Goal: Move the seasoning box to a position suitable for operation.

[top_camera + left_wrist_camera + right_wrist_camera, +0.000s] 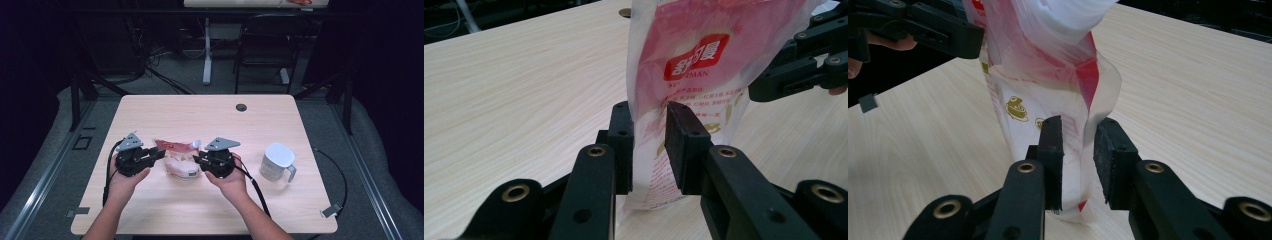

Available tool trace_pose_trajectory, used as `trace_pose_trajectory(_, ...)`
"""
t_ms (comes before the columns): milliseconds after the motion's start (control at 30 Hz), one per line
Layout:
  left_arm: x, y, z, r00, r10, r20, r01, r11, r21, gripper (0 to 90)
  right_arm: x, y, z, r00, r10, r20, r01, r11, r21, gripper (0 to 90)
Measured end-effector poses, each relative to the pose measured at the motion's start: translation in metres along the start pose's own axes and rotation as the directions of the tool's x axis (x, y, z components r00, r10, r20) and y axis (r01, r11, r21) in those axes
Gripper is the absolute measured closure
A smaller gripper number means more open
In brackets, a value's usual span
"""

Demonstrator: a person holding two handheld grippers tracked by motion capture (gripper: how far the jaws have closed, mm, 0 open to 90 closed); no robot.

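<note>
The pouch (704,65) between the two grippers is thin, glossy plastic film, translucent white with red print, creased and wavy at its edges. The left gripper (649,145) and right gripper (1078,160) have matt black plastic jaws with brass-coloured rivets. The table (210,115) beneath them is pale wood-grain laminate, smooth and matt. The jug (276,162) beside the right gripper looks like smooth white plastic.

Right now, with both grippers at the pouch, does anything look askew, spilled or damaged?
No spill or tear that I can see. The pink-and-white pouch is held up off the table between the left gripper and right gripper, and its edge is twisted and crumpled at the right gripper. The white pitcher stands upright, apart.
</note>
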State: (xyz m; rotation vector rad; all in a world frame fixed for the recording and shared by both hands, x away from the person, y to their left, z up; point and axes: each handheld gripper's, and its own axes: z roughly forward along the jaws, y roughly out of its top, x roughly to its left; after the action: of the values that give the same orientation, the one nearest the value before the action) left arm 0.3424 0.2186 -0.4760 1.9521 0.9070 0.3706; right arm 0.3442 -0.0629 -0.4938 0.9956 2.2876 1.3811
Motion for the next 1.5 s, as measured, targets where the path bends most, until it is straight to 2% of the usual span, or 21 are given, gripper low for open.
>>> trace_pose_trajectory(167, 0.001, -0.005, -0.009, 0.9999, -0.01, -0.004, 0.01, 1.0, 0.0, 74.2, 0.01, -0.001, 0.001, 0.9997, 0.0, -0.023, 0.0, 1.0, -0.002, 75.0)
trace_pose_trajectory(300, 0.005, -0.01, -0.016, 0.9994, -0.033, -0.001, 0.033, 0.9994, -0.008, 73.4, 0.017, -0.002, 0.002, 0.9987, -0.004, -0.051, 0.005, 1.0, 0.002, 74.6)
trace_pose_trajectory(433, 0.012, -0.014, -0.019, 0.9958, -0.08, 0.044, 0.081, 0.9962, -0.03, 70.0, 0.018, -0.005, 0.001, 0.9981, -0.015, -0.06, 0.015, 1.0, -0.009, 71.8)
trace_pose_trajectory(533, 0.014, -0.014, -0.02, 0.9948, -0.084, 0.059, 0.086, 0.9956, -0.037, 67.7, 0.015, -0.008, -0.004, 0.9972, -0.017, -0.073, 0.015, 1.0, -0.018, 68.2)
trace_pose_trajectory(633, 0.013, -0.012, -0.024, 0.9955, -0.077, 0.054, 0.08, 0.9956, -0.05, 63.8, 0.012, -0.012, -0.014, 0.9979, -0.025, -0.06, 0.024, 0.999, -0.023, 65.5)
trace_pose_trajectory(667, 0.013, -0.011, -0.027, 0.9962, -0.07, 0.052, 0.072, 0.9966, -0.04, 62.5, 0.011, -0.013, -0.017, 0.9981, -0.022, -0.057, 0.021, 0.999, -0.024, 64.4)
trace_pose_trajectory(767, 0.013, -0.007, -0.033, 0.9974, -0.067, 0.025, 0.068, 0.9969, -0.038, 59.4, 0.006, -0.018, -0.03, 0.9986, -0.015, -0.051, 0.014, 0.999, -0.032, 60.9)
trace_pose_trajectory(1000, 0.017, -0.006, -0.045, 0.9964, -0.085, 0.0, 0.085, 0.996, -0.027, 54.0, -0.003, -0.032, -0.059, 0.9996, -0.028, -0.001, 0.028, 0.999, -0.032, 52.8)
trace_pose_trajectory(1133, 0.019, -0.008, -0.047, 0.9965, -0.081, -0.019, 0.081, 0.9967, -0.003, 53.0, -0.011, -0.044, -0.075, 0.9992, -0.028, 0.027, 0.028, 0.999, -0.017, 47.6)
trace_pose_trajectory(1300, 0.019, -0.009, -0.047, 0.9962, -0.078, -0.039, 0.078, 0.997, 0.002, 52.5, -0.021, -0.057, -0.092, 0.997, -0.021, 0.075, 0.022, 1.0, -0.002, 46.1)
trace_pose_trajectory(1500, 0.022, -0.011, -0.049, 0.9938, -0.098, -0.051, 0.098, 0.9952, -0.006, 51.9, -0.036, -0.073, -0.115, 0.9907, 0.022, 0.134, -0.018, 0.999, -0.027, 46.9)
